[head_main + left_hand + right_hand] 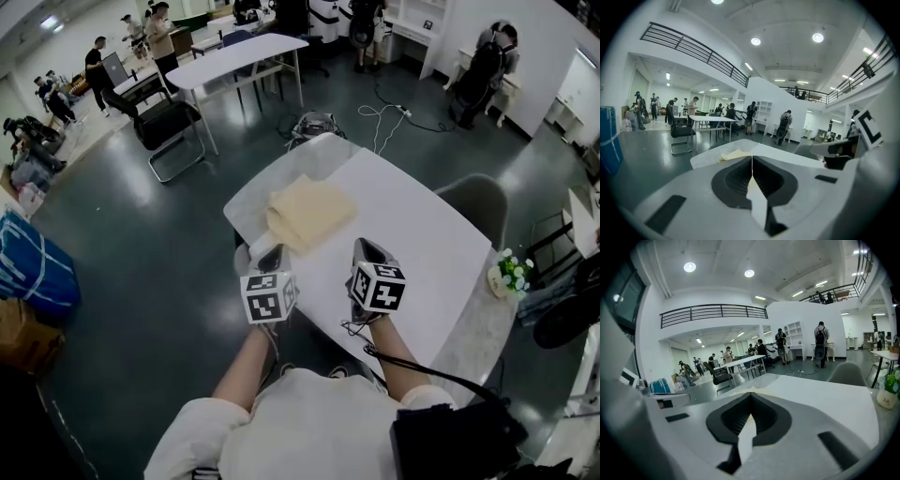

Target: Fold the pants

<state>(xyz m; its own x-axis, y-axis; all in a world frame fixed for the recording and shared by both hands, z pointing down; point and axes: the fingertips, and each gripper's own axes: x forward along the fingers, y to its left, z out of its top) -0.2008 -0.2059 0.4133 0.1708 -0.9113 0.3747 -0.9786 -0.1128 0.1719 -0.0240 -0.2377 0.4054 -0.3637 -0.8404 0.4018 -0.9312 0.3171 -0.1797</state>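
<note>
The pants [306, 214] lie folded into a cream-coloured square on the far left part of the white table [422, 220]. Both grippers hover over the table's near edge, short of the pants and apart from them. My left gripper [273, 254] is shut with nothing between its jaws; in the left gripper view [752, 158] the jaws meet in a thin line, and the pants [732, 154] show just beyond the tip. My right gripper [364, 247] is also shut and empty, its jaws [751, 395] closed together, with the pants' edge [746, 391] ahead of it.
A grey chair [478, 202] stands at the table's right side, and a small flower pot [510, 272] sits near the right edge. Farther off are another white table [239, 54], a black chair [169, 122], floor cables [389, 117], a blue bag [33, 267] and several people.
</note>
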